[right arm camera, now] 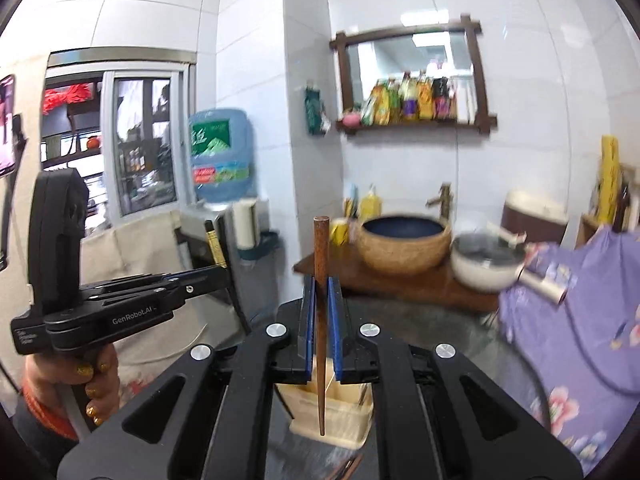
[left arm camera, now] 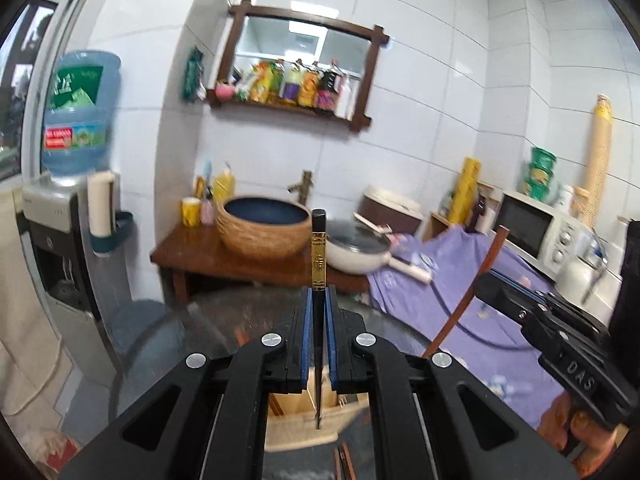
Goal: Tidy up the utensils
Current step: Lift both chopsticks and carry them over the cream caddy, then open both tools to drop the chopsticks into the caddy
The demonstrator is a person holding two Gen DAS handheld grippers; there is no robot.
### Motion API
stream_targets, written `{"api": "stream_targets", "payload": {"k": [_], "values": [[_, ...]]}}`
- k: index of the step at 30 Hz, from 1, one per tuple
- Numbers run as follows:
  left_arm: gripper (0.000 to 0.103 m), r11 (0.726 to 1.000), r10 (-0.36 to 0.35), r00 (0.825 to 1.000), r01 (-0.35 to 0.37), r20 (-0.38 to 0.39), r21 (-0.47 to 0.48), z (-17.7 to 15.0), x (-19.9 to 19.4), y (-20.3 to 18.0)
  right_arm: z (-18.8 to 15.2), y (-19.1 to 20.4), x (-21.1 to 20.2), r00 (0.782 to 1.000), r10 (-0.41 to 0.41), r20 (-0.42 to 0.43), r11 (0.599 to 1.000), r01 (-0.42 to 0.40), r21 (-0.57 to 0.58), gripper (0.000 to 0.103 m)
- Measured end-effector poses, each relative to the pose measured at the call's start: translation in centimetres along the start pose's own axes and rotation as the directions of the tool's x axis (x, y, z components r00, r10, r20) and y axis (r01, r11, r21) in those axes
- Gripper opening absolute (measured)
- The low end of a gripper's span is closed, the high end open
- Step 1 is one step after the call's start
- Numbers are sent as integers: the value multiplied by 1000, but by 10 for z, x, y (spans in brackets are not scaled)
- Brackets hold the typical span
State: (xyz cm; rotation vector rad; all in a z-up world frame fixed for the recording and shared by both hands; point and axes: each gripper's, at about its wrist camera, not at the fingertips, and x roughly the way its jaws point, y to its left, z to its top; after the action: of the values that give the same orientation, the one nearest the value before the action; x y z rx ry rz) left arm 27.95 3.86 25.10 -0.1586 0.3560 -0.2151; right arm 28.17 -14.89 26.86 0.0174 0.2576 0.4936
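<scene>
My left gripper point(left arm camera: 319, 300) is shut on a black chopstick with a gold band point(left arm camera: 318, 256), held upright with its tip over a pale wooden utensil holder point(left arm camera: 302, 412) below. My right gripper point(right arm camera: 321, 292) is shut on a brown wooden chopstick point(right arm camera: 321, 248), also upright, tip over the same holder point(right arm camera: 332, 416). The right gripper shows at the right of the left wrist view point(left arm camera: 520, 300) with the brown chopstick point(left arm camera: 476, 276). The left gripper shows at the left of the right wrist view point(right arm camera: 218, 272).
The holder stands on a round glass table point(left arm camera: 180, 332). More chopsticks point(right arm camera: 348, 470) lie on the glass near the holder. Behind are a wooden stand with a basin point(left arm camera: 264, 224), a white pan point(left arm camera: 356, 250), a purple cloth point(left arm camera: 432, 292), a microwave point(left arm camera: 536, 232) and a water dispenser point(left arm camera: 64, 240).
</scene>
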Motion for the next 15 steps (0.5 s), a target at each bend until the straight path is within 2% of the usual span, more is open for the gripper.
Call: {"api": "stream_targets", "payload": {"k": [2,5,8,15], "values": [[7,1000,28,1000,-28,12,1,5,11,-1,9,1,11,999,-38,20,999,38,-16,7],[7,998,70,998,-70,4,2,-2,28,0,4,-2,33,998,-58,21,998,58,-1,7],[7,994,107,994,-107,-15,-1,-20,47,5,-19,-6,53,996,-90,17,996,91,-13,7],[7,992,113,986,-119,-124,-41,-71,83,26,-77,-23,88,991,-107,-75,993,111,40,7]]}}
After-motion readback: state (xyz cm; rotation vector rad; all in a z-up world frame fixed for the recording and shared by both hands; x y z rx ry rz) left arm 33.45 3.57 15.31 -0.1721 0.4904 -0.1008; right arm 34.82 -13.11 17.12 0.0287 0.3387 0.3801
